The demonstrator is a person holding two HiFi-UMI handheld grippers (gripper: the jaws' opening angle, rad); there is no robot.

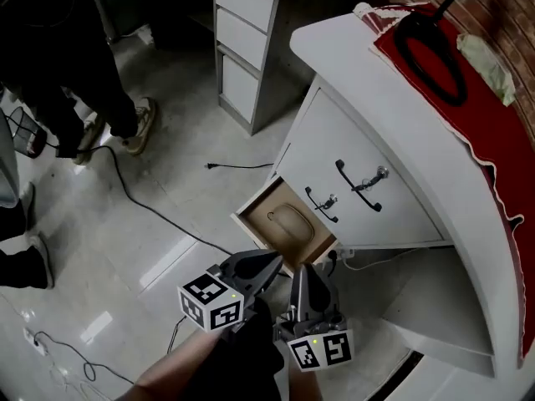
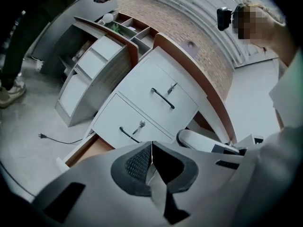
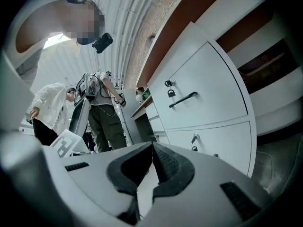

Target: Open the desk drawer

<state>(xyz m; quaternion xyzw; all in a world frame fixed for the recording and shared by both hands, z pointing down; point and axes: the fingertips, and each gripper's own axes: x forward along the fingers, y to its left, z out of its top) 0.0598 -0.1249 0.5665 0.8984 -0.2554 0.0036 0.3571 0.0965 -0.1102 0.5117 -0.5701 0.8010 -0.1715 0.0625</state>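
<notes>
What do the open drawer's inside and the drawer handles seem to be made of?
Open drawer: the inside looks like light wood or wood-look board, matte tan. Drawer handles: thin, dark, curved bars, probably black-coated metal.

pale glossy floor (image 1: 188, 136), black cable (image 1: 134, 197) trailing across it, white desk (image 1: 351, 48) standing

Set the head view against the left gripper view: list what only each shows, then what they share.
Head view only: the red cloth on the desk top and the oval thing inside the open drawer. Left gripper view only: shelf compartments and a camera worn by a person. Both: that drawer, black handles, the floor cable, the shut left gripper.
</notes>
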